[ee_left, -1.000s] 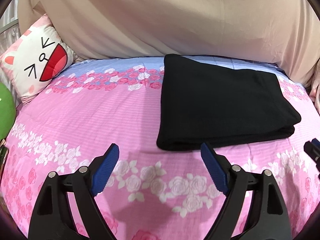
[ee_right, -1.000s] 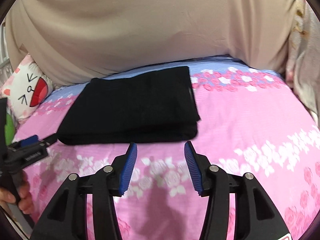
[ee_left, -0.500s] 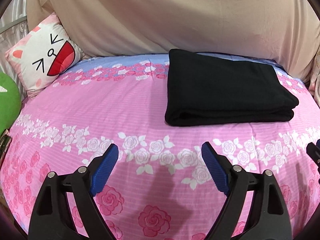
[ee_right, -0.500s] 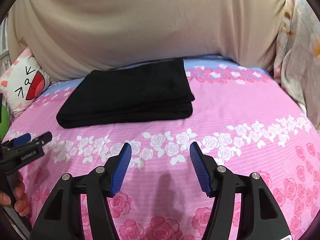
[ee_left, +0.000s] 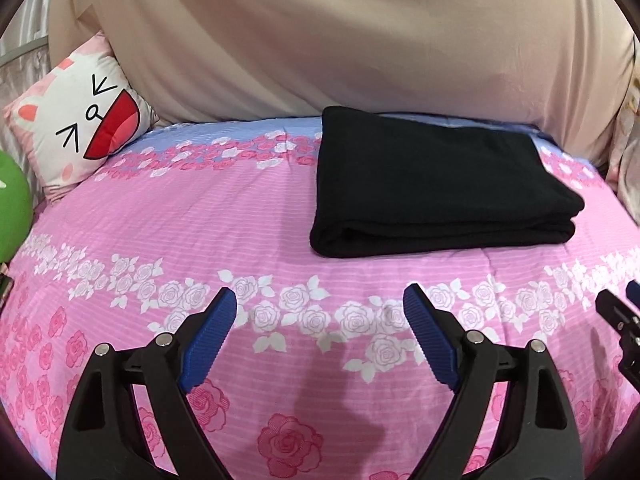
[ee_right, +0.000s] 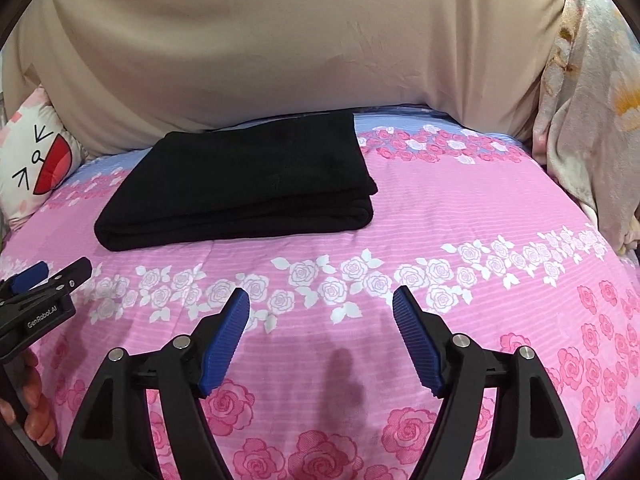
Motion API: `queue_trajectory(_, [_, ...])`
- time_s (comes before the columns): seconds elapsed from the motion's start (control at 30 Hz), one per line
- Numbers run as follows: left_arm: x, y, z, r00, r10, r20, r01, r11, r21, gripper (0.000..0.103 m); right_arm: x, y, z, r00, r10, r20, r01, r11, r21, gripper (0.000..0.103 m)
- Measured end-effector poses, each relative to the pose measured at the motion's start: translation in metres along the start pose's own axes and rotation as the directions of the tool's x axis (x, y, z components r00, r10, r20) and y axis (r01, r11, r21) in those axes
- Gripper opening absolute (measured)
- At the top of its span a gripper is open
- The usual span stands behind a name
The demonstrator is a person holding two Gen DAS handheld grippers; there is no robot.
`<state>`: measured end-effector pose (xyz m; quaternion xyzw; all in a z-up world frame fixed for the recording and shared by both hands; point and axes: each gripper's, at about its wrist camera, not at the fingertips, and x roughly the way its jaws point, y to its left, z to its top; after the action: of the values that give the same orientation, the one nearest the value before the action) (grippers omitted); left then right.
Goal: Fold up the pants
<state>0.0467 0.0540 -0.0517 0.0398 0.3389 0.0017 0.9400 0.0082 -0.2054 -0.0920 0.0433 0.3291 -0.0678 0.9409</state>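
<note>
Black pants point(ee_left: 432, 188) lie folded into a flat rectangular stack on the pink rose-print bed cover point(ee_left: 200, 220), toward its far side; the same stack of pants point(ee_right: 248, 184) shows in the right wrist view. My left gripper point(ee_left: 320, 300) hovers open over the cover, well short of the stack, nothing between its blue pads. My right gripper point(ee_right: 320, 298) also hangs short of the stack with its jaws opening and nothing between them. Each gripper's tip shows at the edge of the other's view.
A cat-face cushion point(ee_left: 80, 128) leans at the far left beside a green object point(ee_left: 12, 208). A beige sheet point(ee_left: 340, 40) rises behind the bed. A floral cloth point(ee_right: 592, 120) hangs at the right. A hand point(ee_right: 36, 404) holds the left gripper's handle.
Both grippers have drawn back from the folded pants, which now lie farther off. The right gripper's jaws have widened. The pants have not moved.
</note>
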Motion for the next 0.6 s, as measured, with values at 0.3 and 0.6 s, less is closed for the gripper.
queue_trajectory(0.3, [0.0009, 0.0041, 0.0000, 1.000, 0.004, -0.008, -0.004, 1.000, -0.028, 0.083, -0.0058, 0.0052, -0.0009, 0.999, -0.040, 0.034, 0.041, 0.999, -0.027, 0.078])
queue_trajectory(0.6, [-0.0025, 0.0027, 0.0006, 1.000, 0.015, 0.008, -0.015, 1.000, -0.016, 0.083, -0.0062, 0.0050, -0.0005, 0.999, -0.039, 0.033, 0.040, 0.999, -0.023, 0.078])
